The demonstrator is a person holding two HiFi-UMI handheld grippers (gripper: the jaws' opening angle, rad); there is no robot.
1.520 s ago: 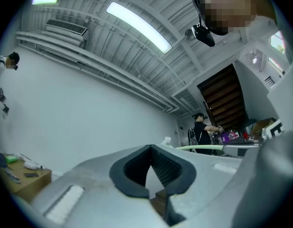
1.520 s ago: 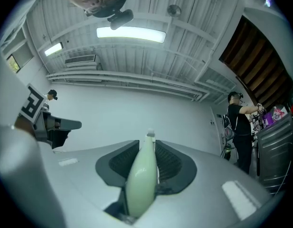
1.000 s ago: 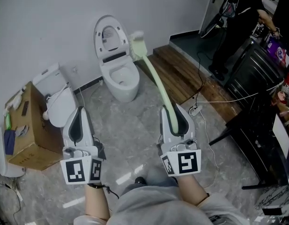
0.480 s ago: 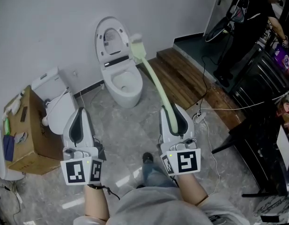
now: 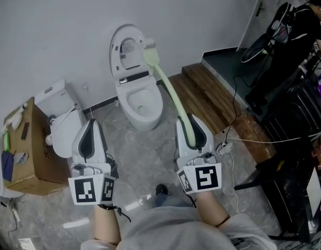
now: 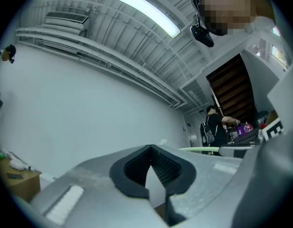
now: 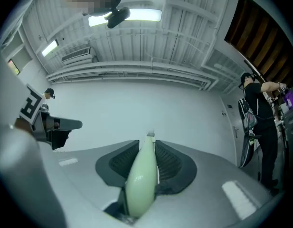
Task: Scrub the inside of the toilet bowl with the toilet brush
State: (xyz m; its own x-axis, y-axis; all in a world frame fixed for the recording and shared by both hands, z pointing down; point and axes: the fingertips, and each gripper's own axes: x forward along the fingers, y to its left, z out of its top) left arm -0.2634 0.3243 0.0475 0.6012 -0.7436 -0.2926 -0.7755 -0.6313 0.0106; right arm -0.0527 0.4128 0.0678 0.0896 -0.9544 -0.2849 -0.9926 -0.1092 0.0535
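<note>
toilet brush (image 5: 173, 95) clamped in right gripper (image 5: 190, 125), head near toilet bowl (image 5: 144, 116) rim

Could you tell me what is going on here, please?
A person holds a gripper in each hand, facing a toilet with its lid raised. The right gripper is shut on the toilet brush, whose head is up by the lid, not in the bowl. The left gripper is shut, empty.

Bright, even: ceiling strip lights (image 6: 146, 11) high above the jaws. Heavy fisheye, black vignetted corners in both gripper views. Soft focus on toilet brush handle (image 7: 139, 184) between right jaws. Faint floor (image 5: 150, 145) glare, weak shadows.
</note>
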